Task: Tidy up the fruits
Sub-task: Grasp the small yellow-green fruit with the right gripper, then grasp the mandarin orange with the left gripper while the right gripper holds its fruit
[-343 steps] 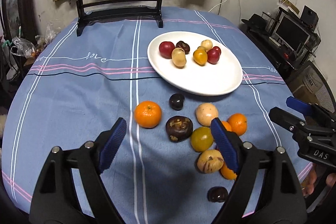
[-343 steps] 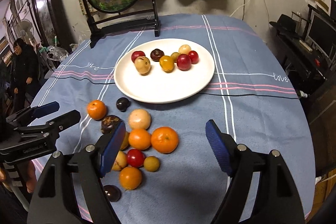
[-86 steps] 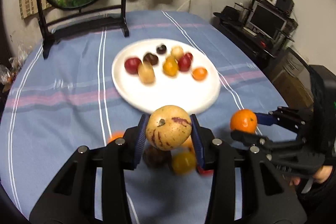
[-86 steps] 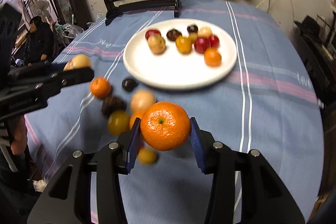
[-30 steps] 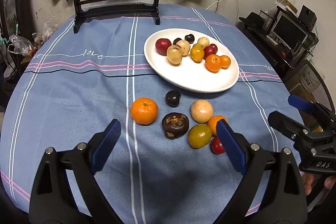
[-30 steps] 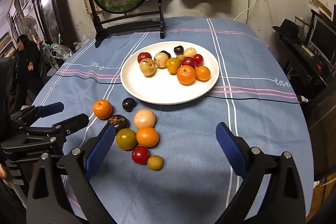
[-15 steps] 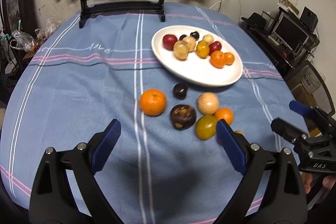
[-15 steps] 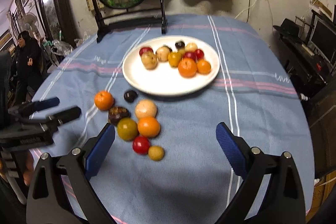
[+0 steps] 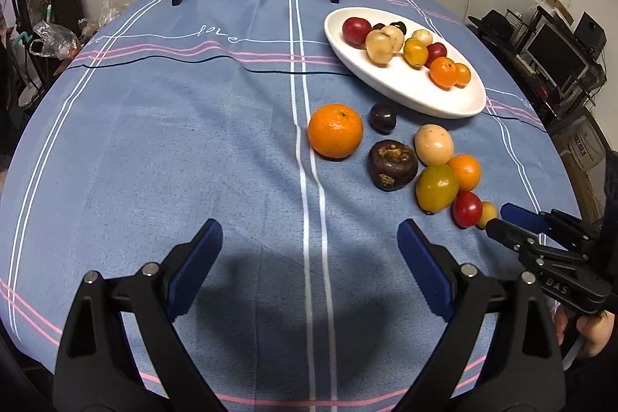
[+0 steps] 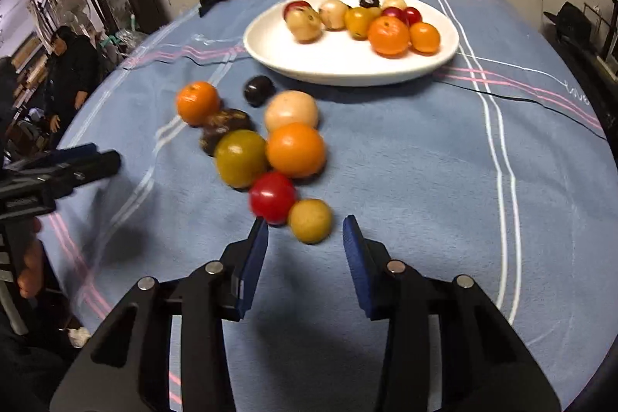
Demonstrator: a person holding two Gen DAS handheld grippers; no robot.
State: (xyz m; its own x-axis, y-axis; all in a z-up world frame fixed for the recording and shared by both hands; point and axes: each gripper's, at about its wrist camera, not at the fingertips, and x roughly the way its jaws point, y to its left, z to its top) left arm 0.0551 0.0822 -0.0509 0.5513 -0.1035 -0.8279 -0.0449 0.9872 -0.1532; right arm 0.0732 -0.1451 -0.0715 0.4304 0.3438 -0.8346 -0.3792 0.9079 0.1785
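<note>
**Plate half filled, grippers close in on the last loose fruit**

A round table [image 9: 154,141] under a blue striped cloth carries the whole job: a white plate [image 9: 455,103] toward the far right and, just in front of it, a loose cluster of fruit not yet moved. The plate [image 10: 347,72] holds about ten pieces pushed to its far side, likely to leave the near half free for more. Among them are a red fruit, two pale speckled ones, a yellow one, two dark ones and two oranges [image 10: 388,35].

Eight pieces lie on the cloth. Largest is an orange [image 9: 335,131], standing a little apart at the left of the group. Beside it lie a dark brown, rough-crowned fruit [image 9: 392,164], a pale tan fruit [image 9: 433,144], an olive-green fruit [image 9: 436,187] and a smaller orange [image 9: 465,172], the last three touching. A small dark fruit [image 9: 382,117] sits nearest the plate. A glossy red fruit [image 10: 272,196] and a small yellow fruit [image 10: 310,220] sit touching at the near end.

The left gripper [image 9: 309,257] hangs well back from the cluster, spread wide and holding nothing, apparently waiting its turn. The right gripper [image 10: 305,246] is low over the cloth, parted and empty, with the yellow fruit just ahead of its tips and roughly centred between them. That line-up suggests it is the next pick. The red fruit touches it on the left, so the left finger [image 10: 253,257] could nudge it.
</note>
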